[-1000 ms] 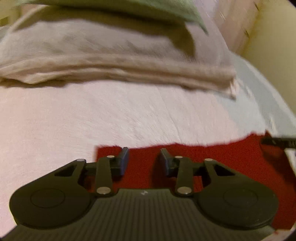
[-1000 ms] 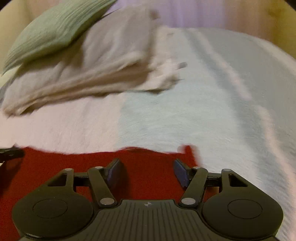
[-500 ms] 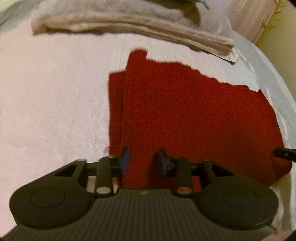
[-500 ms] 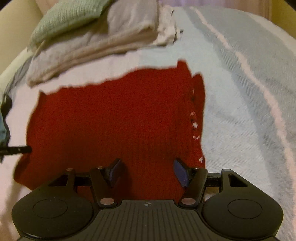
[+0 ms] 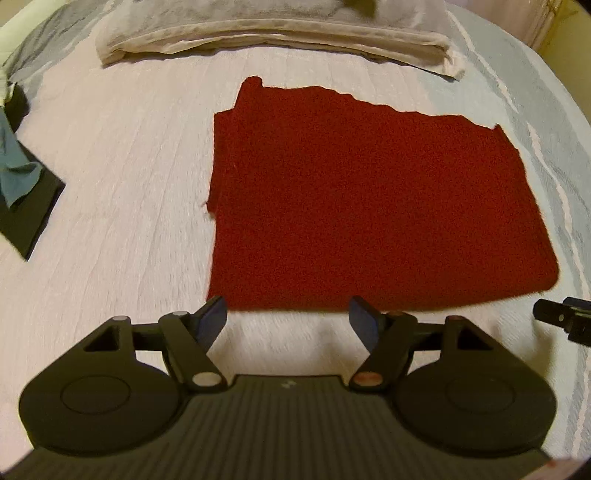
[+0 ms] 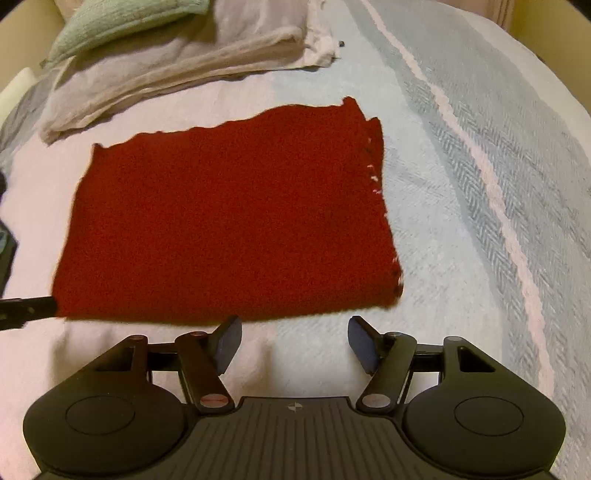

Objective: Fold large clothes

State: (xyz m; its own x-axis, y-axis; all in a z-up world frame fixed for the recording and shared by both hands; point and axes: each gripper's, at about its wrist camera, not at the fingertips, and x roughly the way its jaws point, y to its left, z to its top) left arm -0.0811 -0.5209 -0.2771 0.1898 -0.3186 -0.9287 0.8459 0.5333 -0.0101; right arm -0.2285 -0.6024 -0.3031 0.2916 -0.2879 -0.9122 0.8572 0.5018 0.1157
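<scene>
A red knitted garment point(image 5: 369, 199) lies folded flat as a rough rectangle on the pale bedspread point(image 5: 110, 155); the right wrist view shows it too point(image 6: 229, 218), with small white stitches along its right edge. My left gripper point(image 5: 288, 321) hovers above the bed just short of the garment's near edge, its jaws opening with nothing between them. My right gripper point(image 6: 293, 341) hangs open and empty near the garment's near right corner. Each gripper's tip shows at the edge of the other's view.
A stack of folded beige and grey linens point(image 5: 273, 33) lies beyond the garment, with a green pillow point(image 6: 122, 22) on top. A dark folded item and teal cloth point(image 5: 18, 173) sit at the left. A blue-grey striped blanket point(image 6: 480, 147) covers the right side.
Both grippers have pulled back and risen away from the red garment, which now lies whole in view. The left jaws have spread wider; the right jaws stayed as they were.
</scene>
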